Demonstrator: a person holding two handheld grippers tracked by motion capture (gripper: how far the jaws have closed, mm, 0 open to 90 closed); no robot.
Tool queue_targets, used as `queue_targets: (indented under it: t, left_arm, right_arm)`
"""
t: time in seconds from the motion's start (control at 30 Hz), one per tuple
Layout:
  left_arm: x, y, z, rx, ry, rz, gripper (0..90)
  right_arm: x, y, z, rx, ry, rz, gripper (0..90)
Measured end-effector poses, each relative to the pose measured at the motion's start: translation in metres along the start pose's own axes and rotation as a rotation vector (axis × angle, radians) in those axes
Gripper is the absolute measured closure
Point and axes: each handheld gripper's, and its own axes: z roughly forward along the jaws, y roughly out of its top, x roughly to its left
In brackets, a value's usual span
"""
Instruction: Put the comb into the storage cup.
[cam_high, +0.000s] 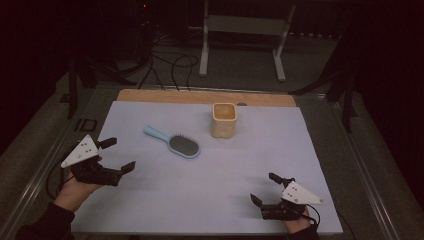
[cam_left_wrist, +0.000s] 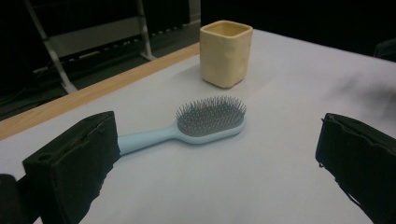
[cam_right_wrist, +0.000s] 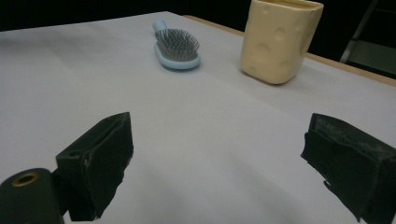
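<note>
Lying flat on the white sheet (cam_high: 210, 185), bristles up, the brush (cam_high: 175, 142) sits left of centre, its handle pointing far-left and its head toward the near right. Just beyond and right of it stands the cup (cam_high: 223, 120), upright, apart from the brush. At the near left, the left gripper (cam_high: 118, 154) has its jaws spread wide, holding nothing, aimed at the brush. Near right, the right gripper (cam_high: 265, 188) is likewise spread and empty, well apart from both.

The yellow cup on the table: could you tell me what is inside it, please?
Nothing can be seen in the yellow cup: the high view looks into its square mouth and shows only bare inner walls near the rim. Its bottom is in shadow, so something small lying there cannot be ruled out.
</note>
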Motion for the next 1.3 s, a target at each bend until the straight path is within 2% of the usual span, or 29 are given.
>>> queue_targets:
  t: [0.3, 0.53, 0.8, 1.0, 1.13, 1.3]
  left_arm:
    - [0.010, 0.015, 0.018, 0.031, -0.010, 0.013, 0.0]
    - [0.022, 0.026, 0.032, 0.064, 0.009, 0.030, 0.0]
    - [0.037, 0.030, 0.053, 0.103, 0.009, -0.002, 0.0]
    - [0.045, 0.031, 0.073, 0.147, 0.022, -0.001, 1.3]
    - [0.051, 0.030, 0.084, 0.156, 0.012, -0.026, 6.0]
    - [0.057, 0.026, 0.096, 0.185, 0.041, -0.030, 9.9]
  right_arm:
    - [0.001, 0.001, 0.000, -0.003, 0.008, 0.000, 8.1]
    - [0.000, 0.000, 0.000, -0.002, 0.013, 0.004, 8.1]
    - [0.001, 0.001, 0.001, -0.004, 0.021, 0.005, 8.1]
    - [0.001, 0.001, 0.000, -0.005, 0.025, 0.004, 8.1]
    - [0.002, 0.001, 0.000, -0.010, 0.026, 0.006, 8.1]
    - [0.002, 0.002, 0.000, -0.010, 0.029, 0.003, 8.1]
